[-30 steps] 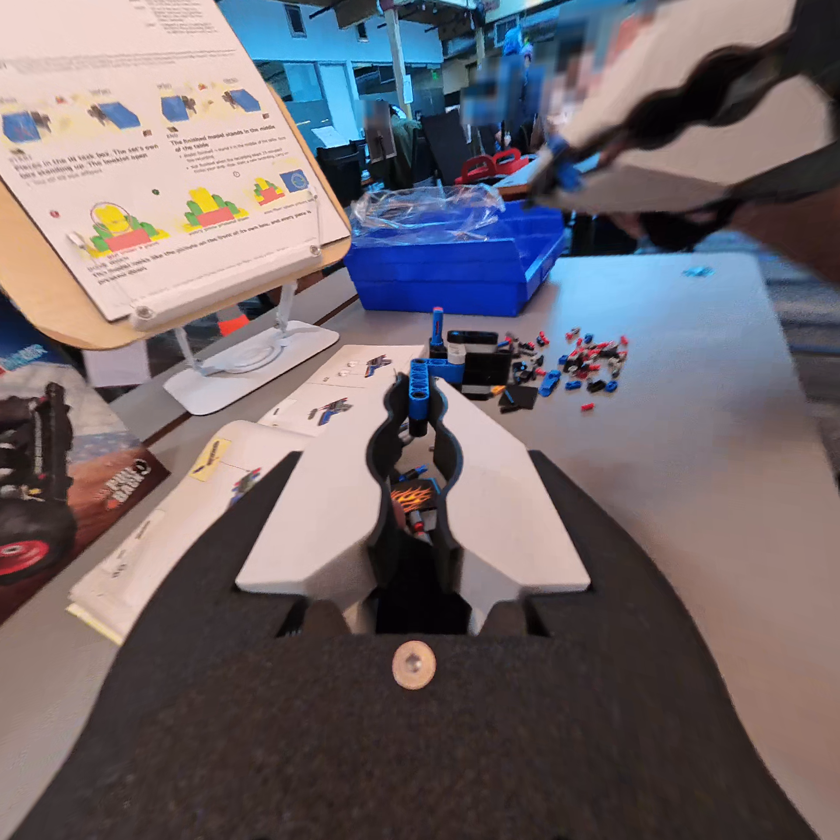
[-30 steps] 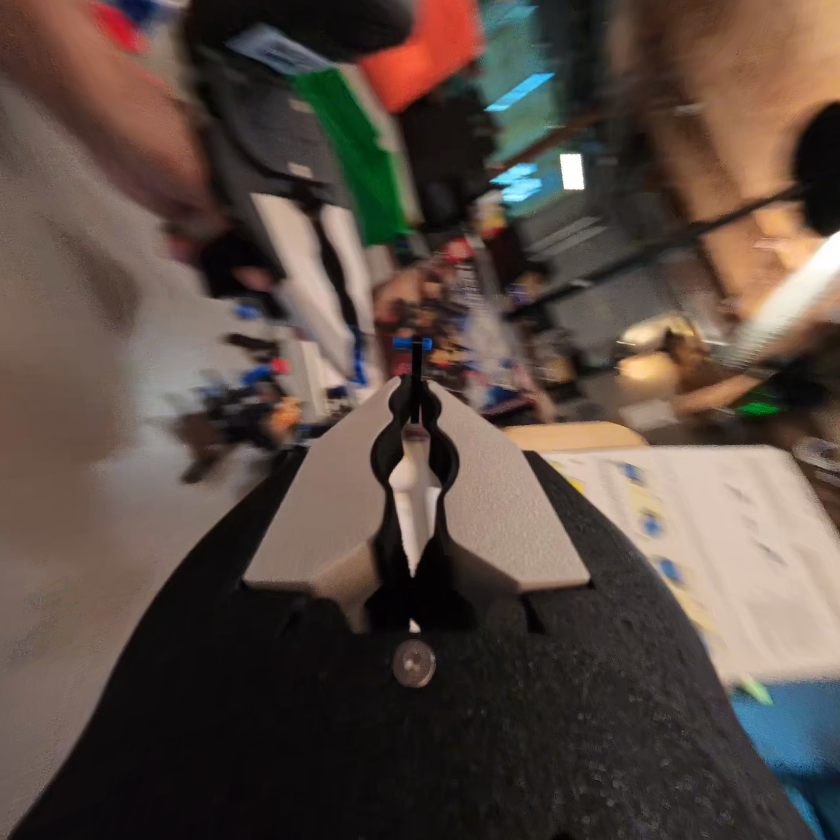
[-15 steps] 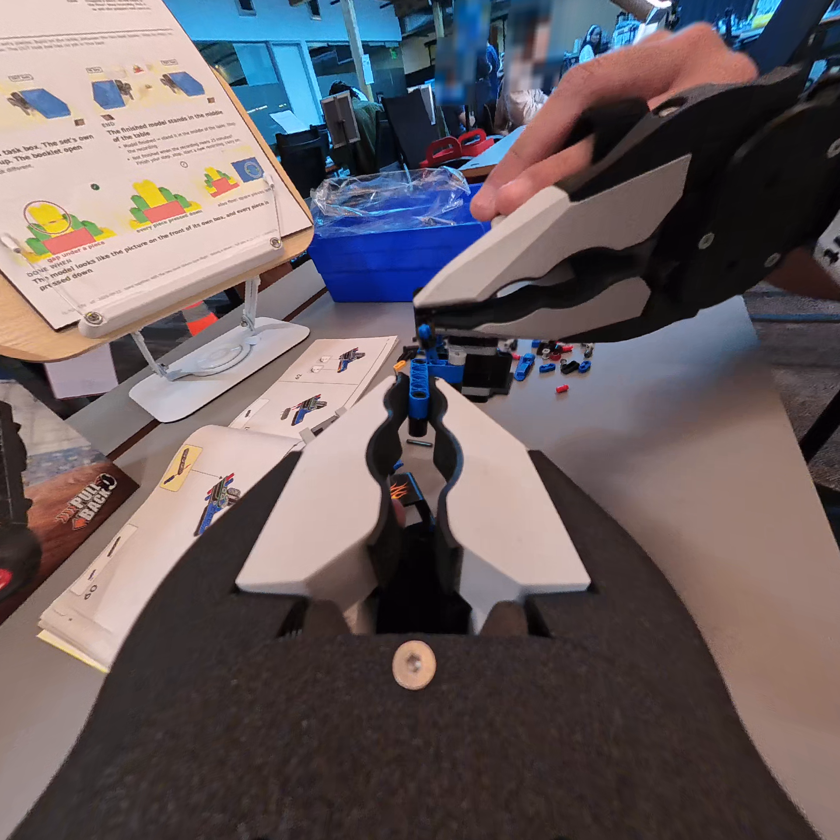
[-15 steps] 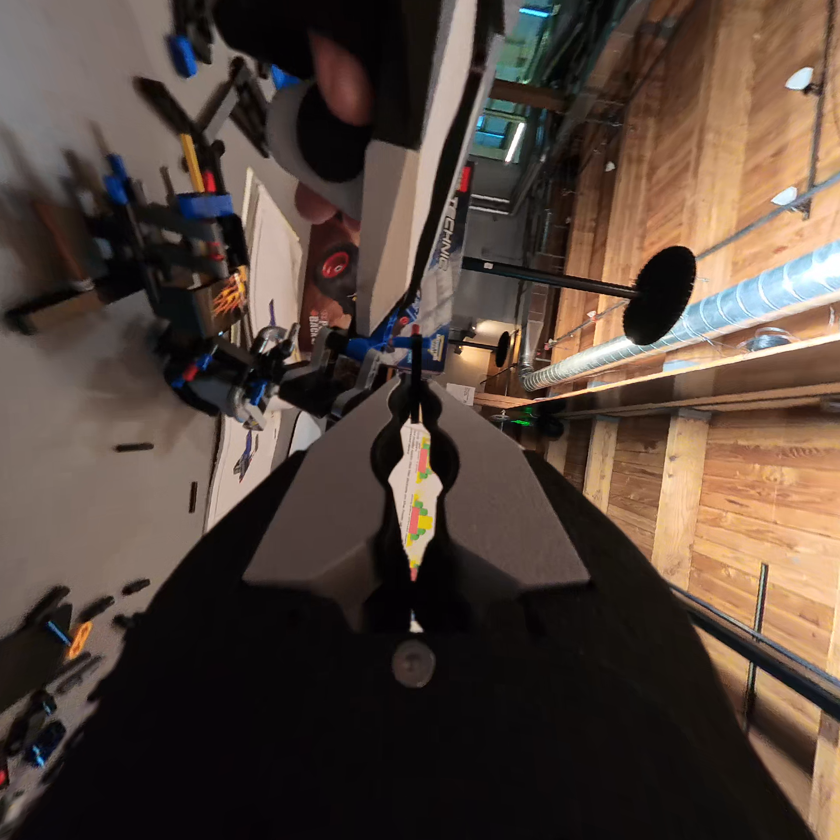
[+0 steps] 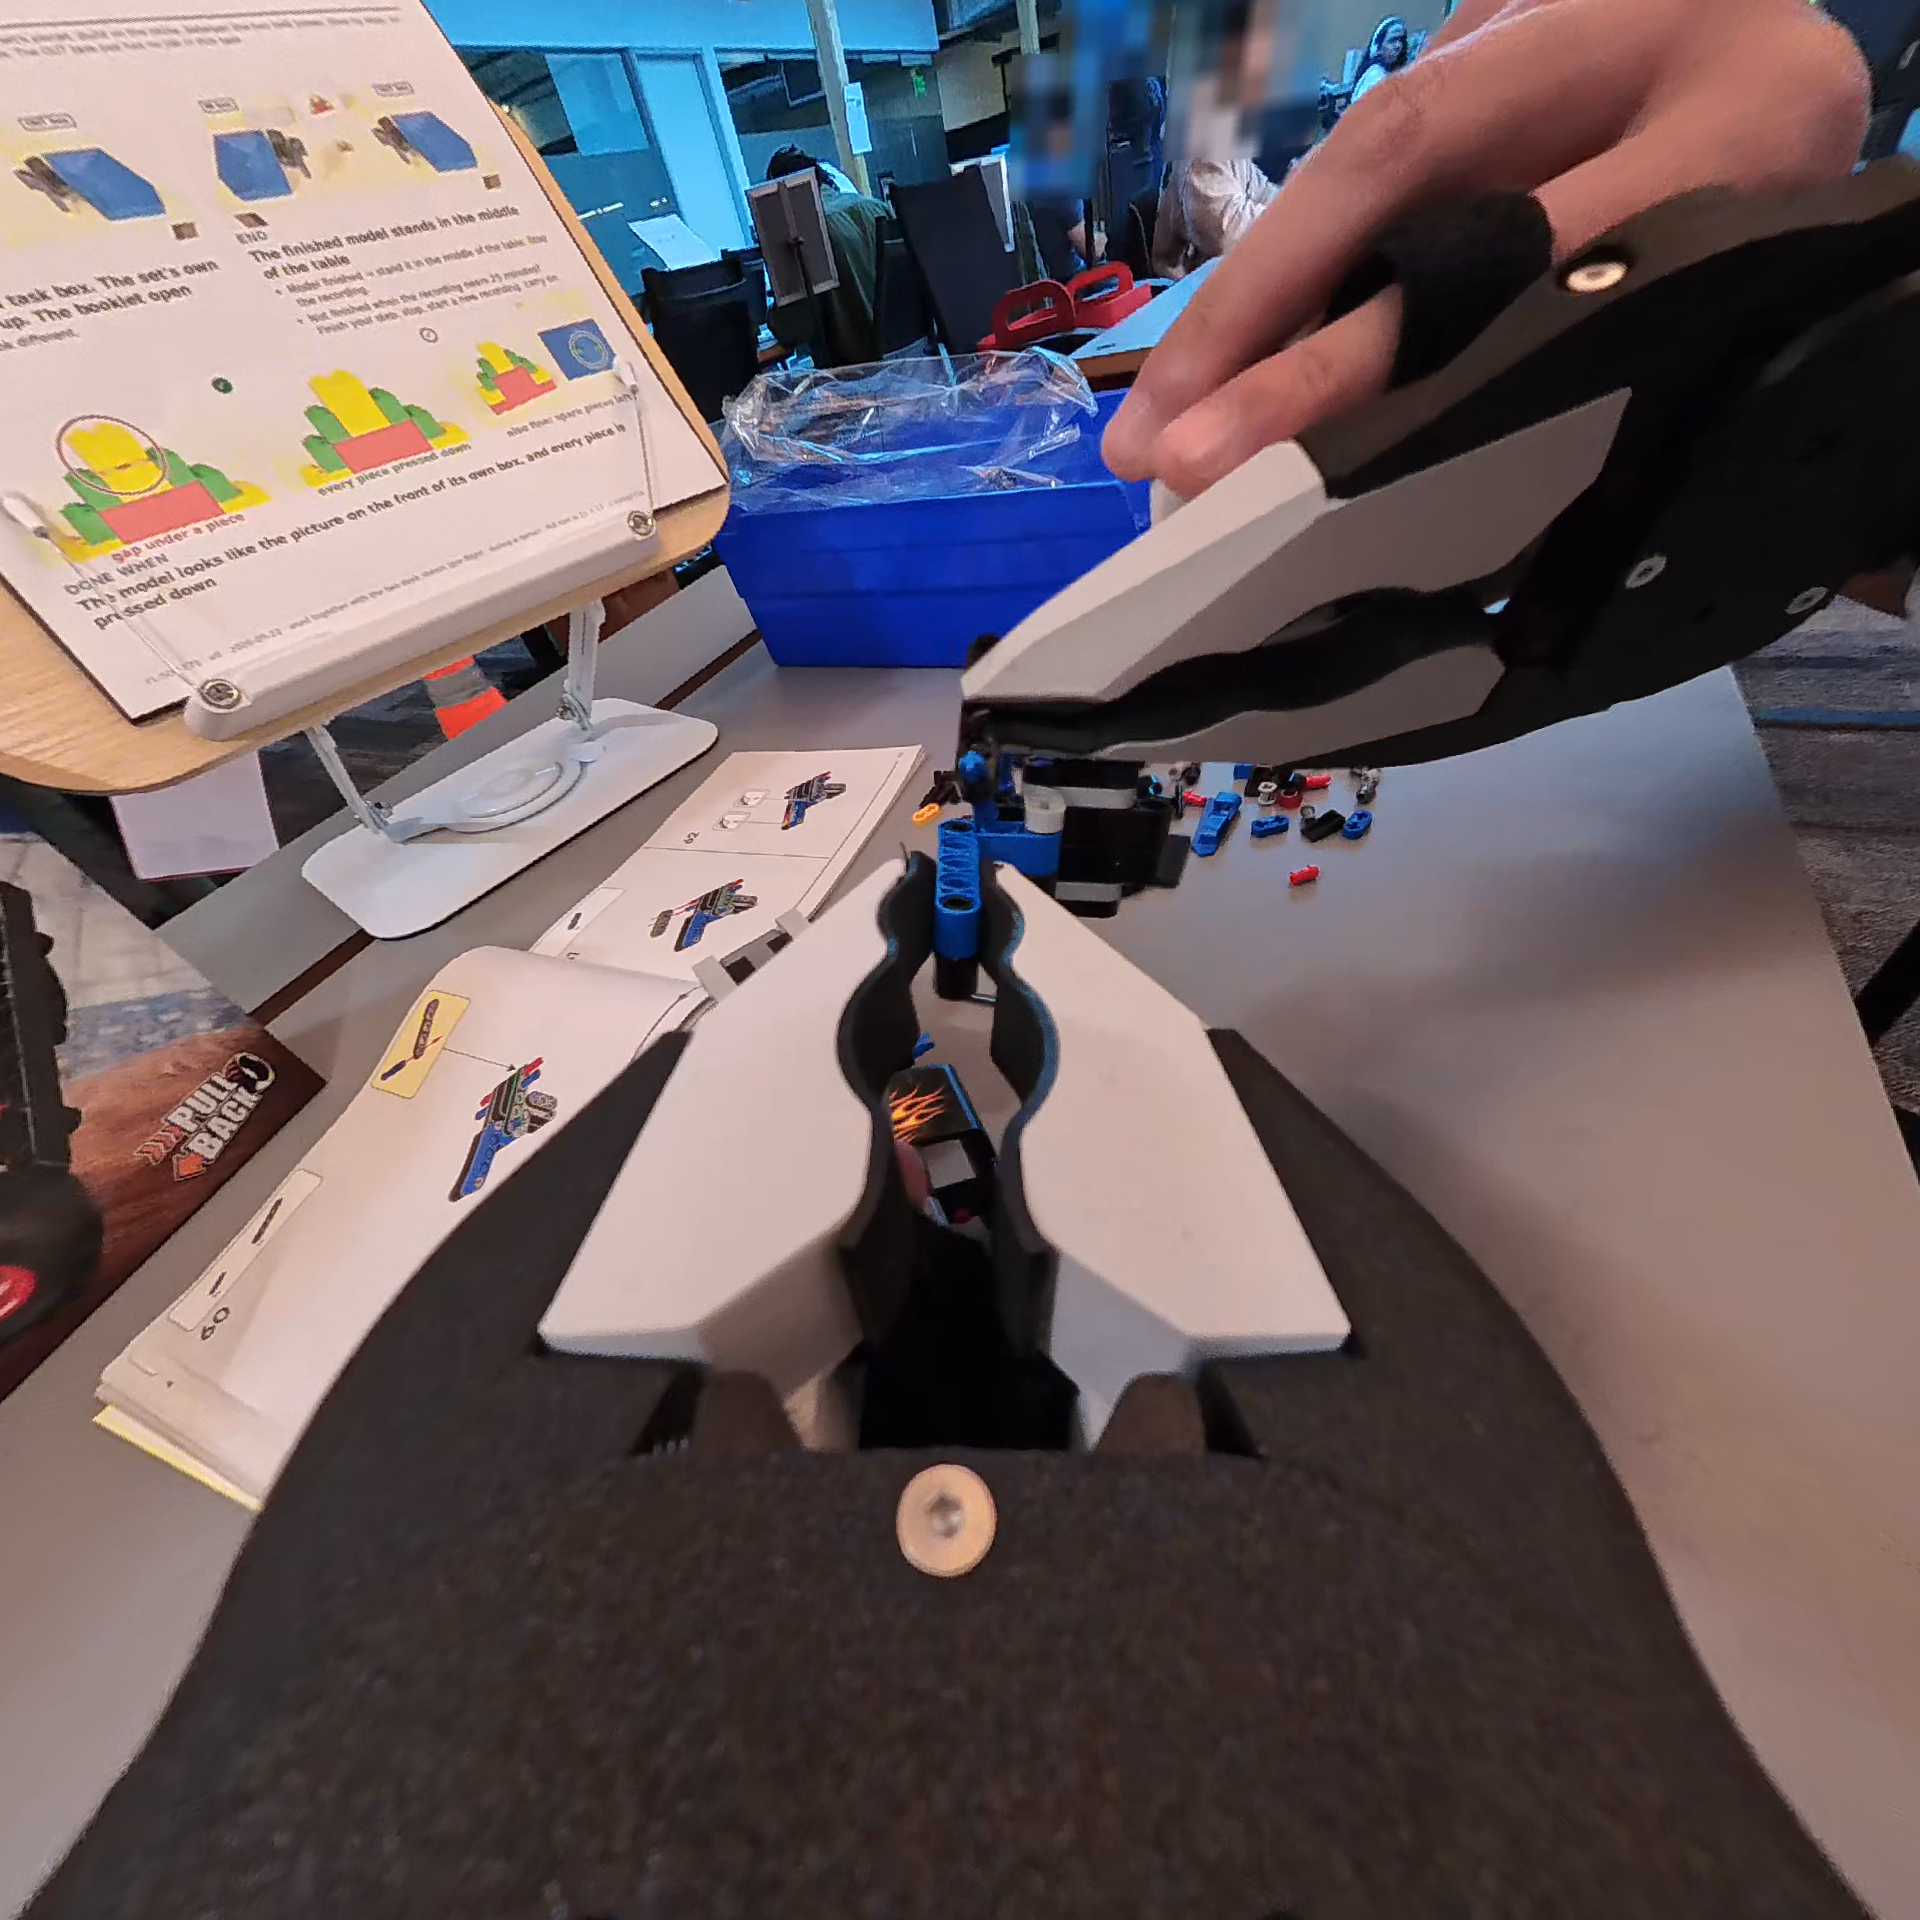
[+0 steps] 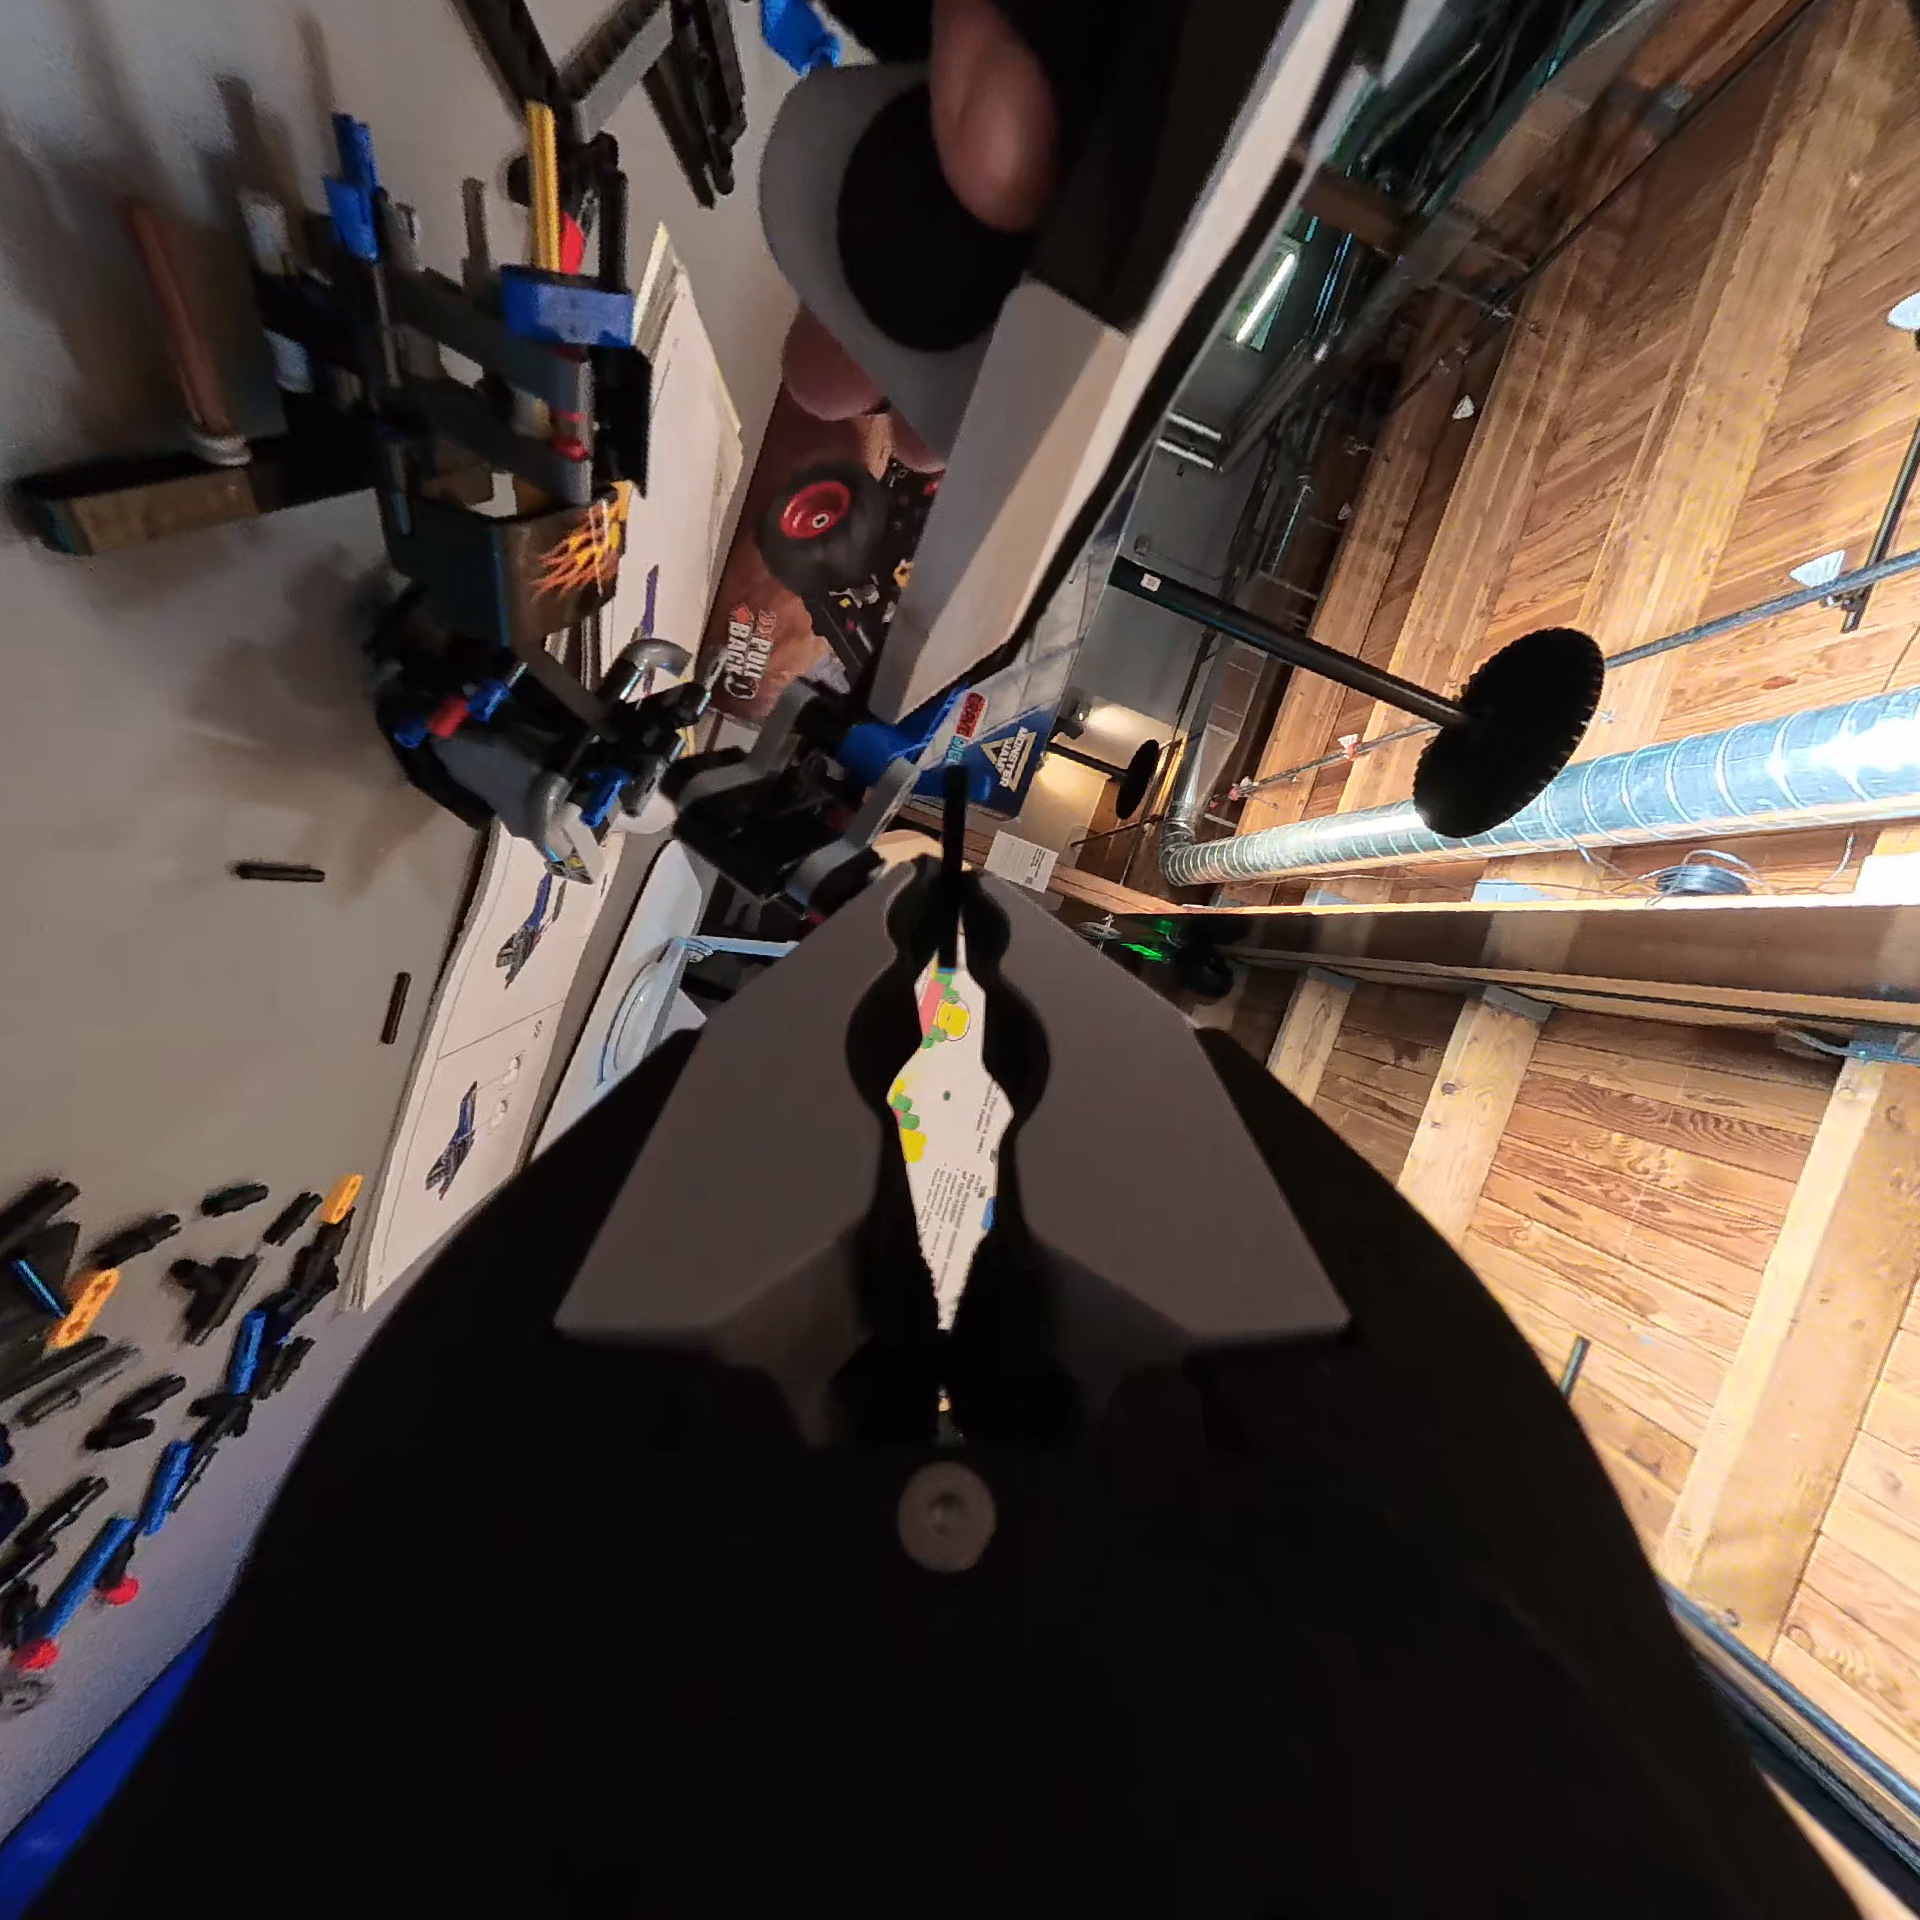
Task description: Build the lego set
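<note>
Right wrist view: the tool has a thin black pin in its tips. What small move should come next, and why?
Probably ease the right tool down a little to seat the black pin in the model. The left tool is shut on the model's blue beam, holding it up, and the right tool's tips sit just above the model's top. Which hole it goes into is hidden.

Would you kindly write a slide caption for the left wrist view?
Left gripper holds the blue beam of the model while the right gripper brings a thin black axle down over it.
</note>
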`<state>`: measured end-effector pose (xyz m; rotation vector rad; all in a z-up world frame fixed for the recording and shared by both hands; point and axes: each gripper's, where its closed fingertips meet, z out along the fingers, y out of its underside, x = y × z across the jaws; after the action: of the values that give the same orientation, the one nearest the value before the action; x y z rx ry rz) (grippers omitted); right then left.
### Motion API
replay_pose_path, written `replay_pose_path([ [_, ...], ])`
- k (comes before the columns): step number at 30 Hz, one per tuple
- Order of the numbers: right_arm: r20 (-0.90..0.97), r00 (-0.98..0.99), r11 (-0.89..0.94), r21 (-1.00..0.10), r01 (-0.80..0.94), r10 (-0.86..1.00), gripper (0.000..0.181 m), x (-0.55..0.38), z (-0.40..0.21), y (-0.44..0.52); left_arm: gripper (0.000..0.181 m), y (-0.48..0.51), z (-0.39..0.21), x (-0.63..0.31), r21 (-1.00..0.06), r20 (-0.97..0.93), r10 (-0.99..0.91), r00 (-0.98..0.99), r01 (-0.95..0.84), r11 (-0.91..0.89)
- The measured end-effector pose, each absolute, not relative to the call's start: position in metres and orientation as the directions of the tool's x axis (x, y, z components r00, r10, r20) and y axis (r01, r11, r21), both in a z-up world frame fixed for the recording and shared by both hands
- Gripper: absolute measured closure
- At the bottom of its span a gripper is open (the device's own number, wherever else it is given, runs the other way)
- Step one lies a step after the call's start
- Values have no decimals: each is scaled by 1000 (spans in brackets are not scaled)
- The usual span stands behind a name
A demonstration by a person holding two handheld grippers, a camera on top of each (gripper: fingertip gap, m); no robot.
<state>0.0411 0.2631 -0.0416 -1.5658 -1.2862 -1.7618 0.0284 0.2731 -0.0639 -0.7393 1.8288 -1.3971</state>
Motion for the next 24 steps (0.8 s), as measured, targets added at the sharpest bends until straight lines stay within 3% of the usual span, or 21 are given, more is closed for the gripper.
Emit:
replay_pose_path([
  [24, 930, -265, -419, 353, 837, 253, 179, 35, -47, 262, 176, 273, -68, 29, -969, -168, -780, -602, -46, 243],
])
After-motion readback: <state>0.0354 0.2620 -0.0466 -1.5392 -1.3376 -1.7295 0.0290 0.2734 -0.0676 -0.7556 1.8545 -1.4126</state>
